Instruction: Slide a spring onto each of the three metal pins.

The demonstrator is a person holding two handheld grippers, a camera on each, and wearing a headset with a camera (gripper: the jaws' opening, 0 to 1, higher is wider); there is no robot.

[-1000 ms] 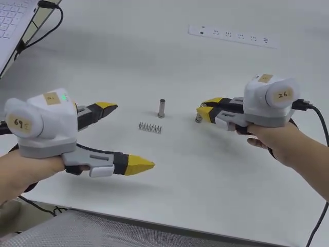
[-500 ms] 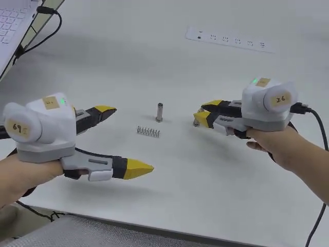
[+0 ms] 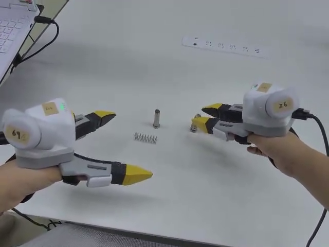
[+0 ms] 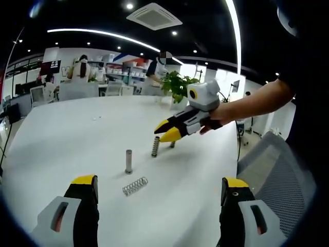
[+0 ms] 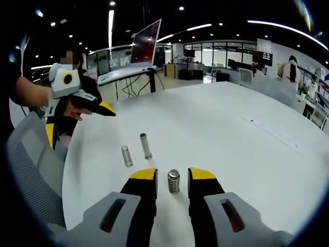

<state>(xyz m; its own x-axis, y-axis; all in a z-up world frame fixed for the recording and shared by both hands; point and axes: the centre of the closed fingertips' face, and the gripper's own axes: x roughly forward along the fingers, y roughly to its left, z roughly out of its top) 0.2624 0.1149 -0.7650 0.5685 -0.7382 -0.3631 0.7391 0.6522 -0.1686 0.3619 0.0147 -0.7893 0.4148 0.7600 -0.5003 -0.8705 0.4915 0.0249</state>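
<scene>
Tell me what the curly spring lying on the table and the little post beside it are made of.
The small grey coiled wire spring looks like thin steel wire: bare, dull silvery coils. The short grey upright cylindrical pin seems solid metal, probably steel: smooth, with a soft shine.

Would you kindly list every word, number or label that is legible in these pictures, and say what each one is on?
"69": rear sticker on the left gripper.
"26": rear label on the right gripper.
Small top stickers on both grippers, and the laptop keys: too small to read.
</scene>
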